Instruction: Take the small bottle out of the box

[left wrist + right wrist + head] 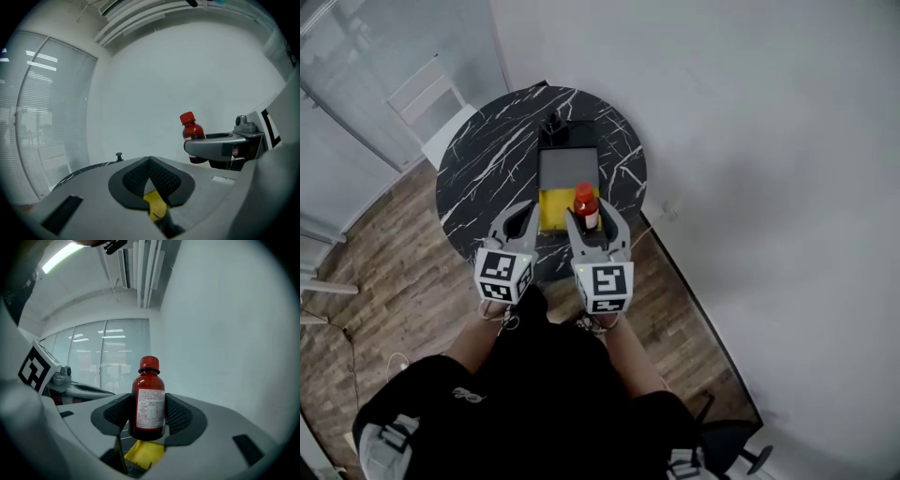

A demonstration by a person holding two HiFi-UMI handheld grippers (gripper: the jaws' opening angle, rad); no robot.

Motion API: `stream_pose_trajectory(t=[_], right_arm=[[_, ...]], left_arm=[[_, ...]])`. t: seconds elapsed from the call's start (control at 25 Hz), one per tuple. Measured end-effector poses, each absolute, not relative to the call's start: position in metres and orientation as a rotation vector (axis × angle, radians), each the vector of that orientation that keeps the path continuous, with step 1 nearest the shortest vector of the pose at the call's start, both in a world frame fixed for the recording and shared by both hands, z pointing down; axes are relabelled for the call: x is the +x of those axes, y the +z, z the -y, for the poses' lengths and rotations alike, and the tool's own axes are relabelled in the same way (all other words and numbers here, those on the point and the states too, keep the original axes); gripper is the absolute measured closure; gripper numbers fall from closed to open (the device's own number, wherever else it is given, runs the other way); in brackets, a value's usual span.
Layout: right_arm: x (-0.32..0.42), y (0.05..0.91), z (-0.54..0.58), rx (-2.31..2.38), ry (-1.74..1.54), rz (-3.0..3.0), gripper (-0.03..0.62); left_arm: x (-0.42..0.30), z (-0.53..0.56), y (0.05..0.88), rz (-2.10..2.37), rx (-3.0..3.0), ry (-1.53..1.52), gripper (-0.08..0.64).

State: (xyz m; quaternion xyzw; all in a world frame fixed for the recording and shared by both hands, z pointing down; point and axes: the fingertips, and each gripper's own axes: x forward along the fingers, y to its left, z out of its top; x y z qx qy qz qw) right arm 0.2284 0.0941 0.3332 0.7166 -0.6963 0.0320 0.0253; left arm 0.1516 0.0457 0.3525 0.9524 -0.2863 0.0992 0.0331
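The right gripper [593, 223] has its jaws closed on the bottle [585, 206], and the pads press the labelled body from both sides. The bottle stands upright with its red cap on top. In the right gripper view the bottle [148, 399] hangs free in the right gripper [148, 416], with its bottom above the yellow floor [145, 451] of the box and not touching it. In the head view it is over the near right corner of the box [567, 173]. The box lies open near the middle of the round black table [487, 169], with its long side pointing to the far edge.

The left gripper [517, 220] is just beside the right one, over the near left corner of the box. In its own view the left gripper [150, 161] has its jaws pressed together with nothing between them
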Motion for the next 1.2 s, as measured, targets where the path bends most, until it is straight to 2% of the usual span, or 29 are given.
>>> stream_pose_trajectory(t=[0.52,1.2], right_arm=[[0.236,0.254,-0.120,2.301,-0.136,2.172,0.379],[0.233,0.245,-0.120,2.313,-0.179,2.163,0.379]], left_arm=[[0.136,-0.051,0.283,0.941,2.955,0.116,0.561],[0.134,-0.059,0.273,0.927,2.981,0.080,0.561]])
